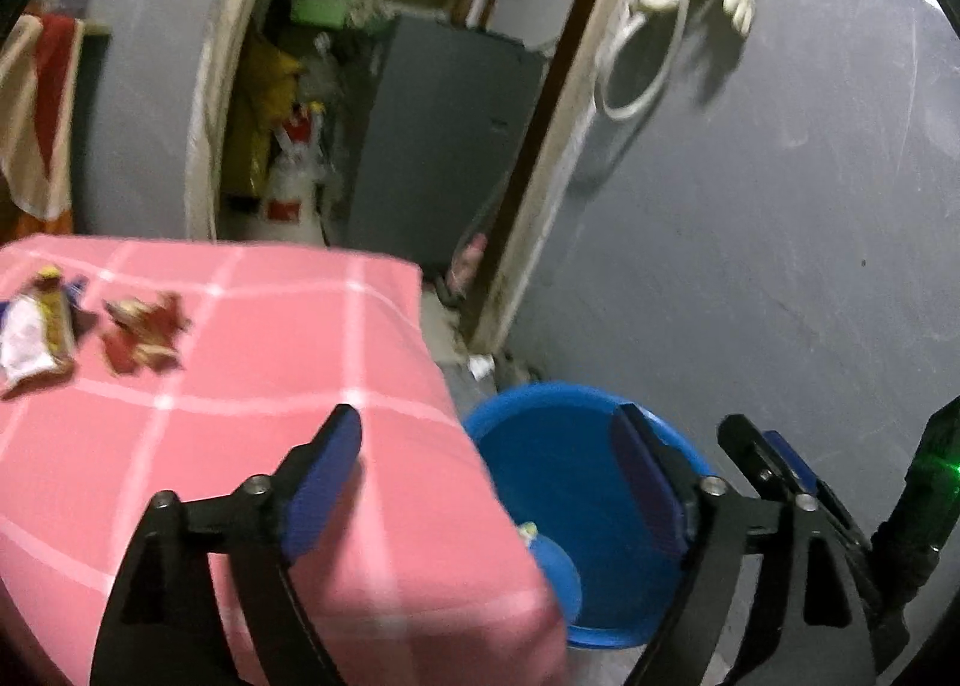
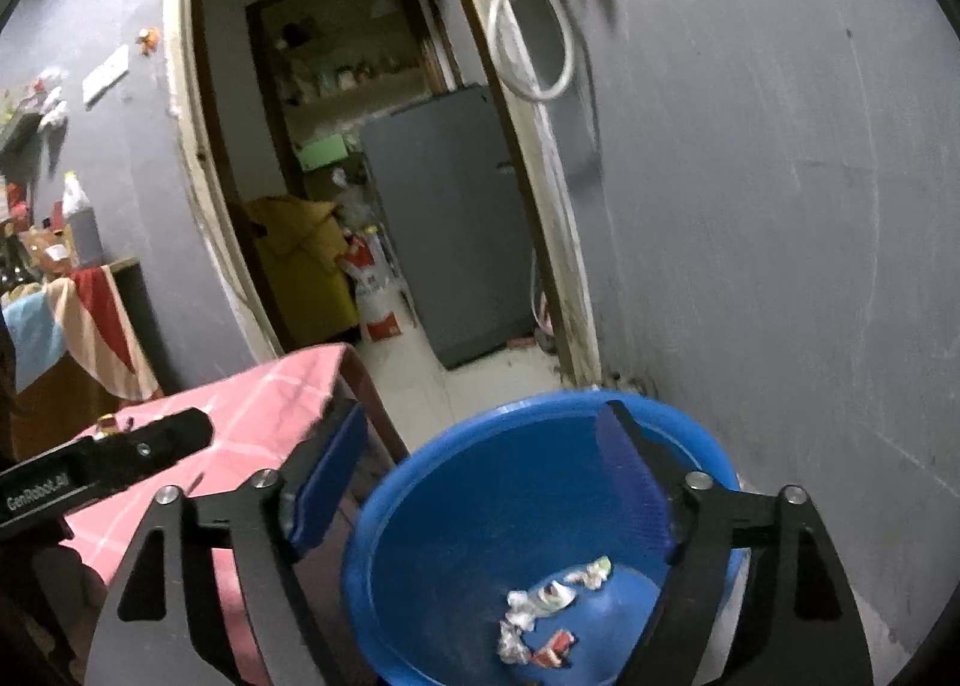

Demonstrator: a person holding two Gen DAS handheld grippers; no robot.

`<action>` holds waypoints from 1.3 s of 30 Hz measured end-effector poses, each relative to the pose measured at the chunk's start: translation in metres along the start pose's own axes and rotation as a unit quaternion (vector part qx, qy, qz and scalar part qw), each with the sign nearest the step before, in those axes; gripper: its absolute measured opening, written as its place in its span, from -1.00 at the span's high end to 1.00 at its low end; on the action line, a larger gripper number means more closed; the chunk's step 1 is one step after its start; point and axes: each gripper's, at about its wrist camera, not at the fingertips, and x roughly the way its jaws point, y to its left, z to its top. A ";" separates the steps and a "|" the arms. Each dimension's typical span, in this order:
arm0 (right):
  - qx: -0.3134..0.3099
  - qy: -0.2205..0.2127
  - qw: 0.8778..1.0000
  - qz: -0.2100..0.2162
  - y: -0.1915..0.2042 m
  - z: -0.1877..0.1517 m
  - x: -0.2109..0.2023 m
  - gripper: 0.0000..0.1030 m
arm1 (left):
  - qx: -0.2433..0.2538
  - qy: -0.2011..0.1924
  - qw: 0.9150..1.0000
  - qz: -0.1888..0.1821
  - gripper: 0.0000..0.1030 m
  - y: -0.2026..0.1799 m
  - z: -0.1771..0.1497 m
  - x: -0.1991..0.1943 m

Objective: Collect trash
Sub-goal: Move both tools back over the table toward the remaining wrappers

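Blue tub (image 2: 540, 506) beside the desk (image 1: 270, 386) holds scraps (image 2: 546, 614), two wrappers (image 1: 90, 332) remain on the cloth; both tools, left (image 1: 486, 482) and right (image 2: 480, 482), gape empty, so next: reach back, pinch one.

crumpled wrappers (image 2: 543, 617) lie in blue basin (image 2: 420, 476).

— What can't you make out around the blue basin (image 2: 420, 506)?

— Its near rim runs off the bottom edge, and the table (image 1: 270, 386) corner covers its left side. The scraps (image 2: 549, 611) inside are too crumpled to identify.

— And the wrappers (image 1: 90, 332) far left of the basin?

— Blurred; the print is unreadable.
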 end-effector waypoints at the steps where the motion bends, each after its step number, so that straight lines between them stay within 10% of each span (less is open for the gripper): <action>1: -0.004 -0.008 1.000 0.004 0.004 0.001 -0.002 -0.71 | 0.001 -0.009 1.000 0.002 -0.59 0.004 0.001 -0.006; 6: -0.026 -0.050 0.998 0.023 0.022 0.004 -0.012 -1.00 | 0.011 -0.053 0.998 0.030 -0.93 0.019 0.007 -0.033; 23: -0.103 -0.168 0.974 0.114 0.100 0.002 -0.045 -1.00 | 0.034 -0.164 0.976 0.139 -0.95 0.086 -0.007 -0.117; 39: -0.166 -0.134 0.958 0.192 0.189 0.010 -0.013 -1.00 | -0.010 -0.135 0.970 0.201 -0.95 0.168 -0.010 -0.144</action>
